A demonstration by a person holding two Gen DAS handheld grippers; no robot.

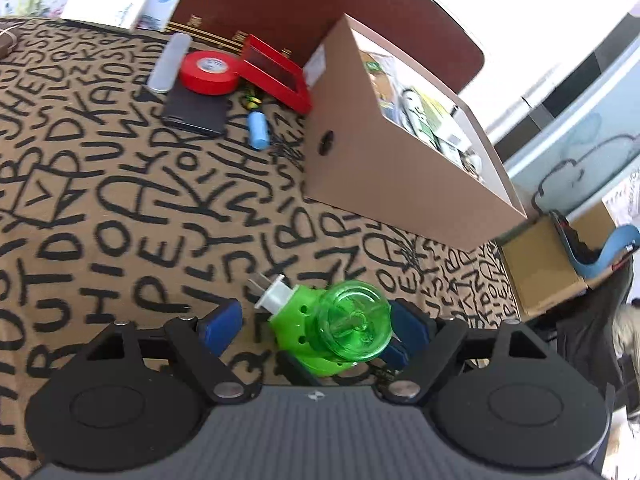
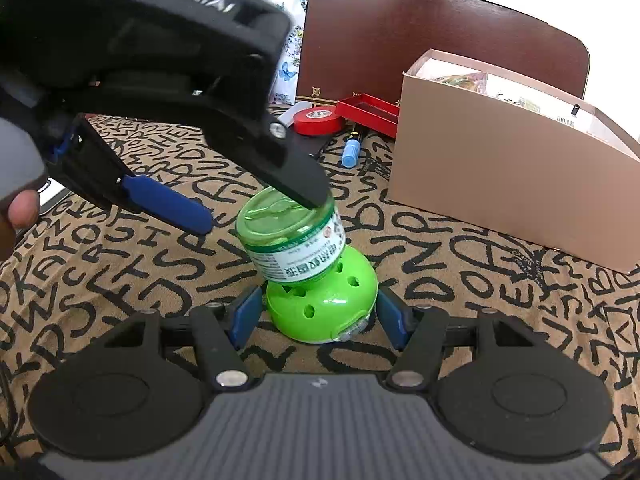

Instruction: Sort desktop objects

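Two hand-held grippers bracket the green mosquito plug-in [image 2: 320,292], which sits on the bench near the cardboard box [image 2: 508,176]. Right hand-held gripper [image 2: 320,316] straddles its round base, jaws apart; left hand-held gripper [image 1: 316,324], also apart, flanks its bottle end, prongs pointing away.

A bright green plug-in vaporizer [image 2: 320,304] with a white plug sits on a tan cloth [image 1: 120,208] printed with black letters. Red tape roll [image 1: 206,72], red tray [image 1: 276,76], blue capped tube [image 1: 258,130], plain brown cardboard box [image 2: 508,184].
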